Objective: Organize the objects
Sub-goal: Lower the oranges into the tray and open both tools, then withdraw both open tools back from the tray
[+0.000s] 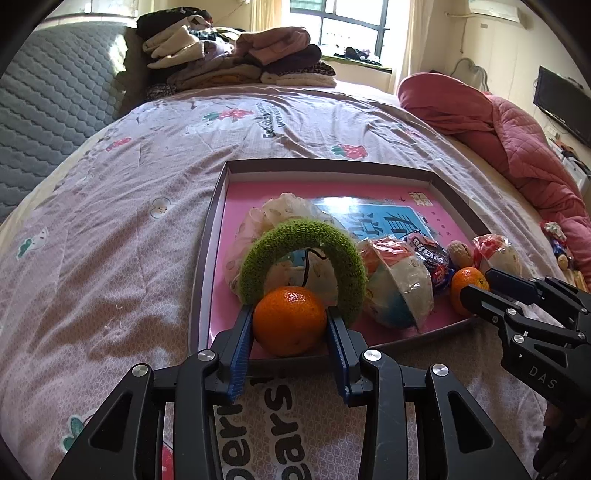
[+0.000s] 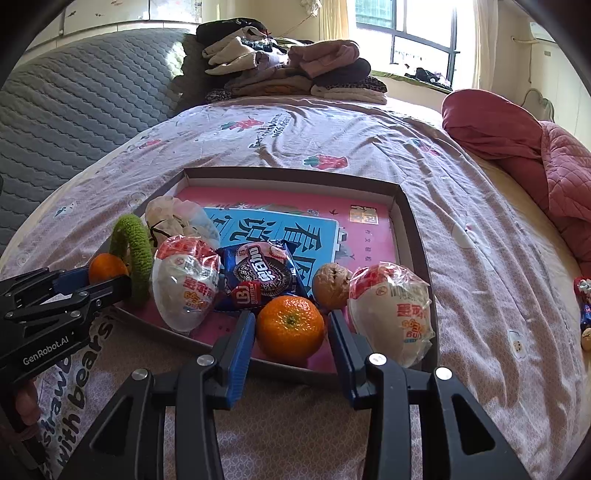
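Daylight pours through the window (image 1: 351,33), which is blown out white, leaving the room bright. The bed (image 1: 110,221) bulges with fisheye distortion, and dark vignette fills the corners.

Cardboard tray (image 2: 413,221), glossy pink liner. Snack packets (image 2: 184,284): shiny clear plastic. Green ring (image 1: 301,258): fuzzy knit. Tangerines (image 2: 290,328): dimpled peel. Bedsheet (image 1: 110,221): matt cloth.

Both grippers are black, with angular link arms joined by round silver screws and blue ribbed pads (image 1: 242,334) on the fingers. The left gripper (image 2: 110,280) has white "GenRobot.AI" lettering on its side. The right gripper (image 1: 476,291) has the letters "DAS" on its side.
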Motion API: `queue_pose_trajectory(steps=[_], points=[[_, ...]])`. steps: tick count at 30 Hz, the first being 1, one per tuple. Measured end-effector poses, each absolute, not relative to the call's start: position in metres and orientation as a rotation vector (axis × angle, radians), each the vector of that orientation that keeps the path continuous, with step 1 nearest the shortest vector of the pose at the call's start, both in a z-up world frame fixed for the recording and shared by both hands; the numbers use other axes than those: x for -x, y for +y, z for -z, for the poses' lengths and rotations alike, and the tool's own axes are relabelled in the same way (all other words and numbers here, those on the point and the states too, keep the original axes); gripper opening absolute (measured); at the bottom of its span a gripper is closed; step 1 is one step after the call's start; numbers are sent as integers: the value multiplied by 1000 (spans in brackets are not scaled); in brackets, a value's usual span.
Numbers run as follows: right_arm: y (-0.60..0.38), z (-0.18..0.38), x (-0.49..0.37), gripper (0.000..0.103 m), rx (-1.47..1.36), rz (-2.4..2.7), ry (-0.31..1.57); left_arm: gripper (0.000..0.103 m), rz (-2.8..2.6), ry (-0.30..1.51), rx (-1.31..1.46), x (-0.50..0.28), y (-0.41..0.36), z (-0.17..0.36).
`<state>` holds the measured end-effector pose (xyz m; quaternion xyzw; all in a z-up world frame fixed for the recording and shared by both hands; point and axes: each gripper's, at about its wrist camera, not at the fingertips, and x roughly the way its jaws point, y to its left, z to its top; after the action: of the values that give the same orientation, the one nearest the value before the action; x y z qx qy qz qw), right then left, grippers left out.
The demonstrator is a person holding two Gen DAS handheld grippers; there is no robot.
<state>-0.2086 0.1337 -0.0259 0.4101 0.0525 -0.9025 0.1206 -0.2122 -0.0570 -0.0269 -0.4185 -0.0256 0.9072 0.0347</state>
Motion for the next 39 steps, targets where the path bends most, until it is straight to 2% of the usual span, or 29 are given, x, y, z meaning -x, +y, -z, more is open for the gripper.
queue_pose_trajectory(steps=[2,7,10,23,39], points=[[134,25,208,41,-1198,2641,158,40,-2788,-86,1288,211,-58,27],[135,19,207,45,-1187,2654,153,51,-2778,-110,1286,209,-62,24],[135,16,206,45,-1176,2658,147,52,-2775,-119,1281,206,-63,23],[137,8,206,45,-1155,2659,108,53,-2748,-159,1230,203,-61,5],[142,1,211,45,-1126,2659,63,53,-2715,-56,1332,239,-56,-12]])
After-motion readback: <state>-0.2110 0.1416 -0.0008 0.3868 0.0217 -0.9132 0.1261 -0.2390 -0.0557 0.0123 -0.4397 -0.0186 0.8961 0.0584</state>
